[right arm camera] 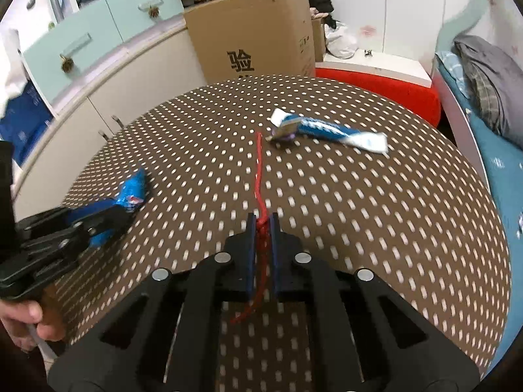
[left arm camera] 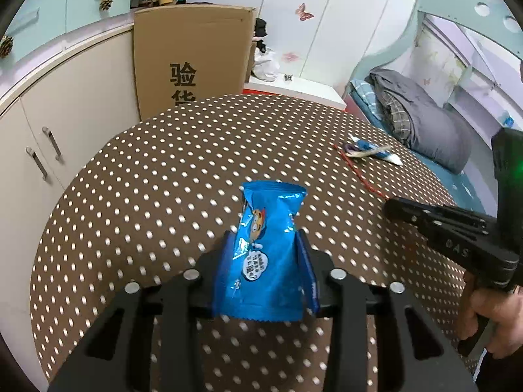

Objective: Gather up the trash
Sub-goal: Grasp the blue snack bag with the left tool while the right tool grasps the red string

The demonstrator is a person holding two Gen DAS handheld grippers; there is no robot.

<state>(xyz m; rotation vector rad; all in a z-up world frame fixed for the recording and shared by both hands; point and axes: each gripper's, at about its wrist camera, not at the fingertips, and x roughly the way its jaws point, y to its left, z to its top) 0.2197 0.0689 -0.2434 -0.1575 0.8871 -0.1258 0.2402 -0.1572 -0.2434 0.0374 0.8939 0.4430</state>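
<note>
Pinching a blue wrapper [left arm camera: 261, 254] between its fingers, the left claw [left arm camera: 265, 241] fills the bottom of the left wrist view above the brown dotted tabletop [left arm camera: 157, 176]. The wrapper stands up between the pads, its top edge free and its lower edge hanging behind the fingertips. To the right, the right claw [left arm camera: 390, 210] comes in from the side, gripped by a hand [left arm camera: 493, 313], its tip at the near end of a red cord [left arm camera: 358, 173] lying on the tabletop. Farther back a blue-and-white wrapper [left arm camera: 372, 150] lies at the cord's far end. A carton [left arm camera: 193, 58] stands behind the tabletop; its inside is not visible. A bed [left arm camera: 425, 121] with grey bedding is at right.

From the right wrist view, the right claw [right arm camera: 261, 225] is closed on the cord [right arm camera: 260, 170], which runs between the blue pads, with one end trailing loose below them and the rest stretching across the tabletop [right arm camera: 392, 212] toward the blue-and-white wrapper [right arm camera: 327, 130]. This view shows that wrapper crumpled and twisted, with a white end at each side. At left the left claw [right arm camera: 121, 209] holds the blue wrapper [right arm camera: 134, 189] seen edge-on, a hand [right arm camera: 23, 320] beneath it. The carton [right arm camera: 255, 29] appears here with a top flap raised, contents still hidden. A red-sided stool [right arm camera: 385, 88] stands beyond the tabletop.
</note>
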